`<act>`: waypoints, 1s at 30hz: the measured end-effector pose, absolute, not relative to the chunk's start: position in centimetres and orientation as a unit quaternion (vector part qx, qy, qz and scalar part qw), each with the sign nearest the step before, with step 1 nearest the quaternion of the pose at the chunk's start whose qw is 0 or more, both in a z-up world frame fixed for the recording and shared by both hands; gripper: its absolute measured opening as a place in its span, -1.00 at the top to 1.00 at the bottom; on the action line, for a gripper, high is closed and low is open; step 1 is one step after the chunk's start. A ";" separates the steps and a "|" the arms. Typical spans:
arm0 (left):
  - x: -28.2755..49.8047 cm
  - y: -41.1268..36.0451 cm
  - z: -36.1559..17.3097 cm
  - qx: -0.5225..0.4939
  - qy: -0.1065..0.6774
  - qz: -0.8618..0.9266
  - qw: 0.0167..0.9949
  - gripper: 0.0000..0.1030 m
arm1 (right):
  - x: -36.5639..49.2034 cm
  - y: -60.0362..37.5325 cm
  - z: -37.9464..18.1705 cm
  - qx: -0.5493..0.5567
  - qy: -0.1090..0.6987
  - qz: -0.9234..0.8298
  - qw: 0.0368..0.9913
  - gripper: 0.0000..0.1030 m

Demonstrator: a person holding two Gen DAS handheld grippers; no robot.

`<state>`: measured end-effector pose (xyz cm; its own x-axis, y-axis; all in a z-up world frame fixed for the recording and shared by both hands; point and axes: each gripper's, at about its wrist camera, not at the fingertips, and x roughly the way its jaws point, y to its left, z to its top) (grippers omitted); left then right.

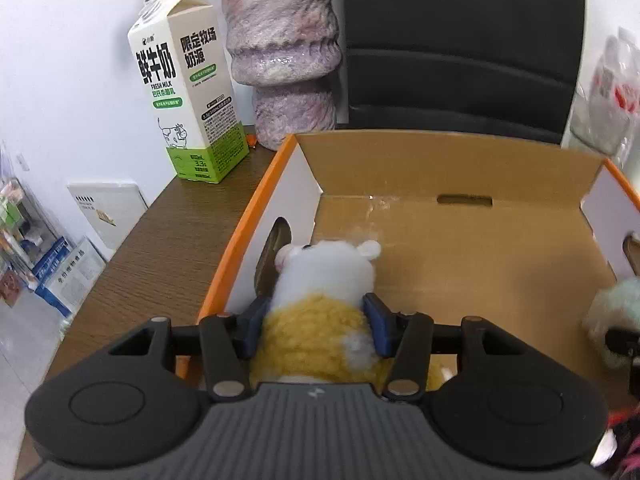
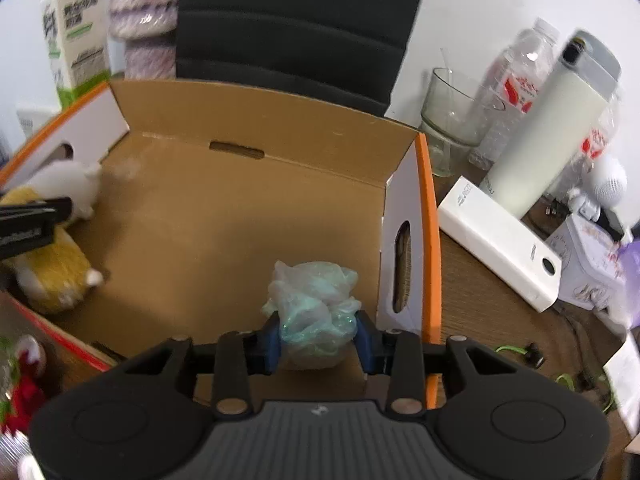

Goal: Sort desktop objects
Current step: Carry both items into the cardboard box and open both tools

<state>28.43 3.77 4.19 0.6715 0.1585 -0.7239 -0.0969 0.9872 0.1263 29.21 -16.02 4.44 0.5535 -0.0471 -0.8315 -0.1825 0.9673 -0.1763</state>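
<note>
My left gripper (image 1: 316, 326) is shut on a white and yellow plush hamster (image 1: 320, 300), held over the left side of an open cardboard box (image 1: 460, 160) with orange rims. The same plush hamster (image 2: 56, 240) shows at the left in the right wrist view, with the left gripper's finger across it. My right gripper (image 2: 318, 338) is shut on a crumpled pale green plastic bag (image 2: 316, 300), held inside the box (image 2: 256, 120) near its right wall. The bag (image 1: 616, 312) appears blurred at the right edge of the left wrist view.
A milk carton (image 1: 188, 92) and a purple fuzzy vase (image 1: 284, 48) stand left of the box on the wooden desk (image 1: 160, 248). A black chair (image 1: 464, 40) is behind. To the right are a glass (image 2: 452, 116), plastic bottles (image 2: 516, 80), a white flask (image 2: 548, 140) and a white power bank (image 2: 500, 240).
</note>
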 end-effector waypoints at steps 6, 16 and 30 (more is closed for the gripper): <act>27.2 3.5 4.7 0.065 0.419 0.054 0.904 -0.15 | 29.4 -15.8 5.3 -0.117 0.496 0.037 0.860 -0.20; 21.4 3.2 9.4 0.004 0.363 0.016 0.932 -0.88 | 22.9 -17.6 12.5 -0.045 0.395 0.069 0.915 -0.63; 6.7 1.6 9.3 -0.019 0.290 -0.057 0.955 -1.00 | 7.8 -21.3 11.8 0.038 0.273 0.097 0.956 -0.73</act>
<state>6.66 1.61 9.29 0.8253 -0.1194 -0.5520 0.0969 0.9928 -0.0700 7.79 -21.28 11.76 0.8316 0.2058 -0.5158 -0.1647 0.9784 0.1248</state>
